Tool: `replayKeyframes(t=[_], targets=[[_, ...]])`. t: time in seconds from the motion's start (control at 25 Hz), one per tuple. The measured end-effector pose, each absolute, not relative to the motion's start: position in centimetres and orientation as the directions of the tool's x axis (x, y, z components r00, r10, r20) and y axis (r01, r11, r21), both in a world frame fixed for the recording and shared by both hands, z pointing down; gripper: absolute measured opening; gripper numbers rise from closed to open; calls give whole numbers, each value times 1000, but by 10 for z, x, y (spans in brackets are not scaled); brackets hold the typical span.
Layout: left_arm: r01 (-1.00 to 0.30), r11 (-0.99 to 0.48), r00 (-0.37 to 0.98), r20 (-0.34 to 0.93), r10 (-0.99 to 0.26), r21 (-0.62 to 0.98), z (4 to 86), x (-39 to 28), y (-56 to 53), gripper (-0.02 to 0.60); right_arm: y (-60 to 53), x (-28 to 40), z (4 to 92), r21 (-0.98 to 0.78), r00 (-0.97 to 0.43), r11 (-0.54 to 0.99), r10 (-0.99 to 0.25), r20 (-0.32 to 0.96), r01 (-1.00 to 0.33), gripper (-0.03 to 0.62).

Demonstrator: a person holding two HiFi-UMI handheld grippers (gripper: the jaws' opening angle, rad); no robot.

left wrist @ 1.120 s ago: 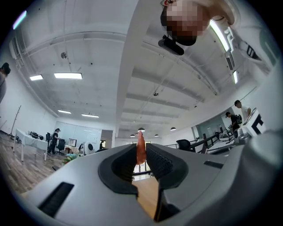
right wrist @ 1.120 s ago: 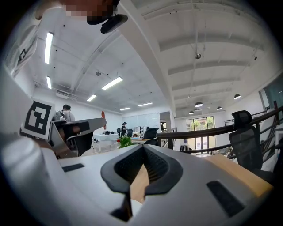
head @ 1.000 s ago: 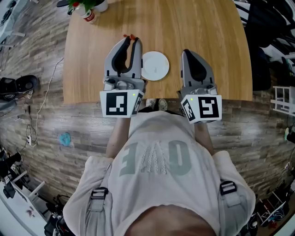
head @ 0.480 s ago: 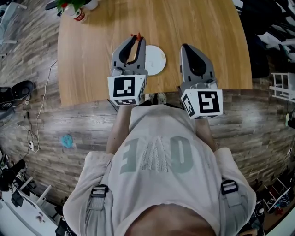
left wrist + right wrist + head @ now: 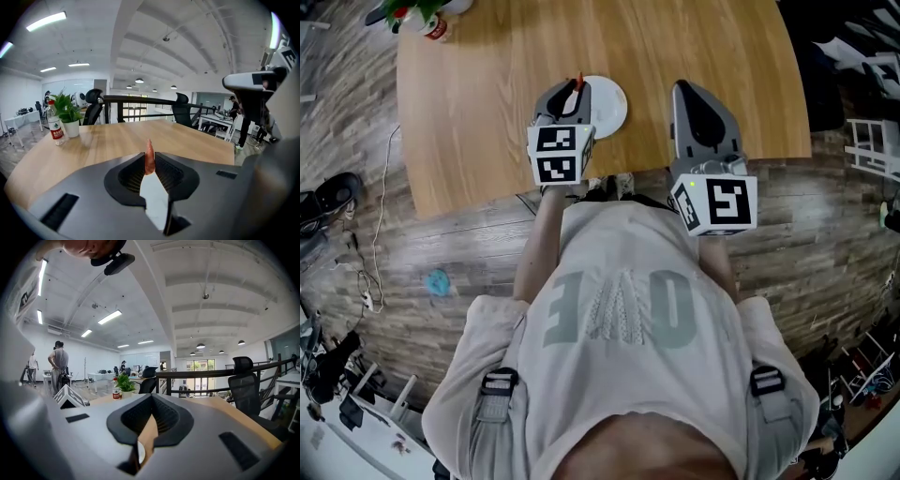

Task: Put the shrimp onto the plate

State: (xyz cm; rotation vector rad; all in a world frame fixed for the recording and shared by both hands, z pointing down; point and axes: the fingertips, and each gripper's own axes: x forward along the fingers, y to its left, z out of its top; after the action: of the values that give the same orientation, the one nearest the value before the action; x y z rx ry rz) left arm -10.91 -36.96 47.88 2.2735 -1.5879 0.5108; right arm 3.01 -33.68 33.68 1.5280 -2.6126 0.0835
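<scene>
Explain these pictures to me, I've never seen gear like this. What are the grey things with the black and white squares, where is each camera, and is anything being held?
There is no robot here: a person holds a hand-worked gripper in each hand, and the marker cubes are part of those grippers. The head view comes from a camera on the person's head, looking down on a wooden table. The other two views come from cameras riding on each gripper, looking along its fingers. The left gripper pinches a shrimp between its fingers, at the left edge of a white plate. The right gripper is shut with nothing in it, to the right of the plate. A potted plant and a bottle stand at the table's far left corner.
</scene>
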Motion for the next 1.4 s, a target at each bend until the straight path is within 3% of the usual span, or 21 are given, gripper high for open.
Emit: replayKeyframes(t=[0.28, 0.72, 0.84, 0.92, 1.4], targets=[[-936, -338, 325, 611, -722, 98, 531, -104, -357, 72, -333, 35, 341, 13, -465, 471, -875, 136, -882, 20], [-931, -359, 303, 693, -654, 69, 566, -102, -341, 72, -328, 38, 341, 12, -461, 467, -876, 141, -884, 20], [-925, -377, 305, 691, -656, 50, 564, -100, -342, 87, -327, 34, 341, 8, -470, 475, -872, 141, -880, 20], [-921, -381, 327, 679, -658, 75, 561, -97, -344, 141, -326, 31, 341, 7, -478, 483, -868, 138, -875, 20], [-927, -366, 330, 627, -706, 75, 538, -91, -351, 141, -326, 35, 338, 10, -487, 492, -864, 128, -870, 20]])
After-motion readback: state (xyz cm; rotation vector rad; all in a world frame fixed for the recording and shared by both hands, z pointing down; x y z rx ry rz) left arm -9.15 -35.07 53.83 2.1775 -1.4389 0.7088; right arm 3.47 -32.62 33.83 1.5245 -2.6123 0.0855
